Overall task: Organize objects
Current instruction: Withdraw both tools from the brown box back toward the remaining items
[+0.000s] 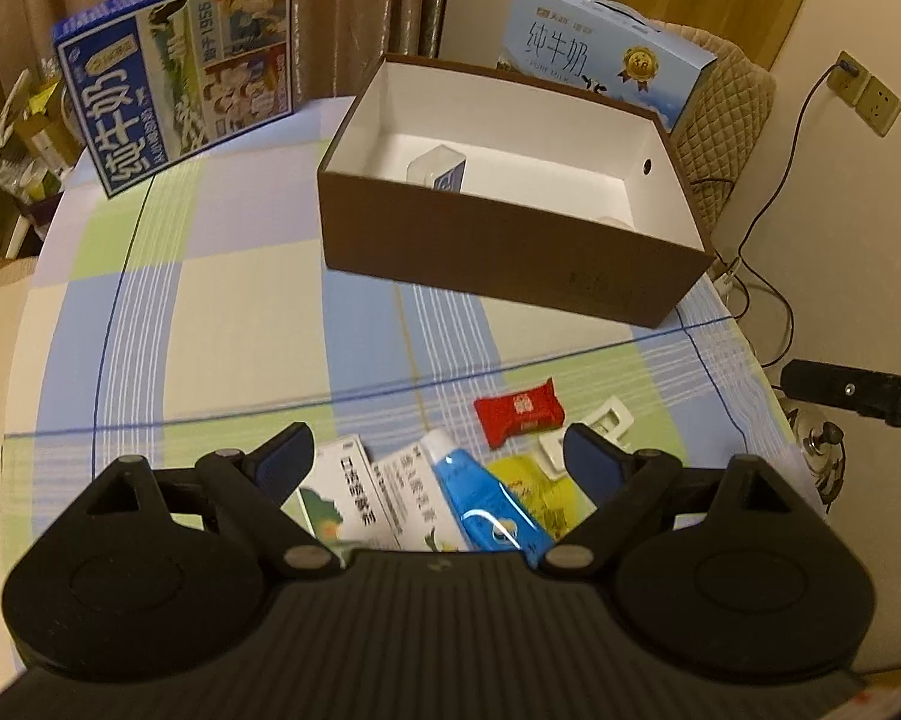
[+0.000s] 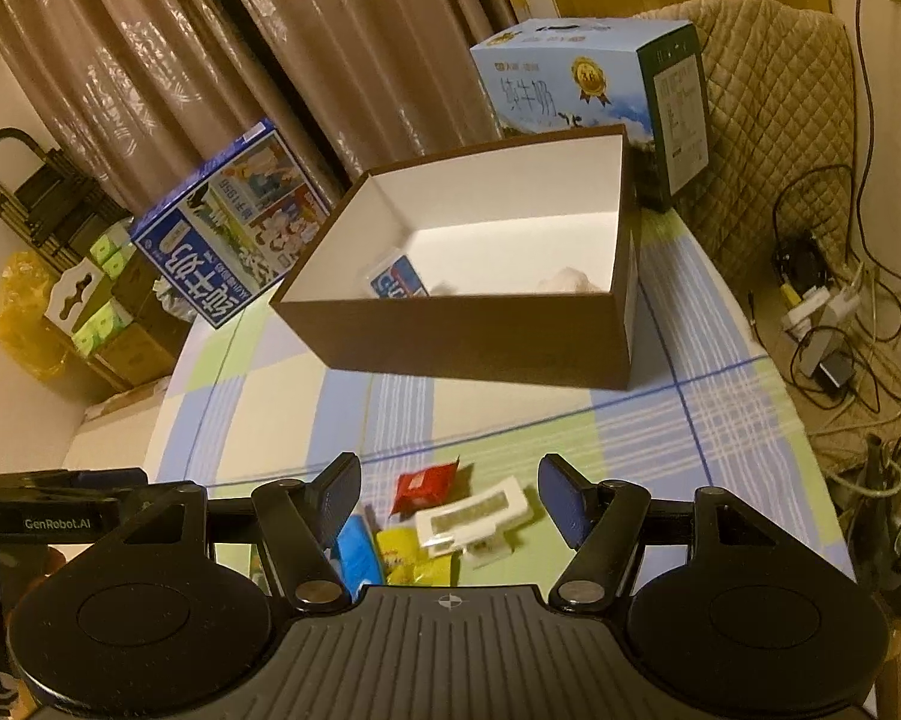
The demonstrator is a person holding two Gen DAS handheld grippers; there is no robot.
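An open brown box (image 1: 498, 258) with a white inside stands on the checked tablecloth (image 1: 240, 300); a small blue-and-white carton (image 1: 447, 175) lies in it. Near the cloth's front edge lies a heap: a white medicine box (image 1: 354, 498), a blue tube (image 1: 480, 498), a yellow packet (image 1: 540, 486), a red sachet (image 1: 519, 414) and a white plastic piece (image 1: 606, 420). My left gripper (image 1: 435, 456) hangs open above the heap, holding nothing. My right gripper (image 2: 450, 492) is open too, over the red sachet (image 2: 423, 486) and white piece (image 2: 474, 510). The brown box (image 2: 462, 330) lies beyond.
Two milk cartons stand behind the box: a dark blue one (image 1: 180, 66) at the back left, a pale blue one (image 1: 606, 54) at the back right. A quilted chair (image 2: 774, 120) and floor cables (image 2: 828, 324) are to the right. The right gripper's tip (image 1: 858, 390) shows beside the table.
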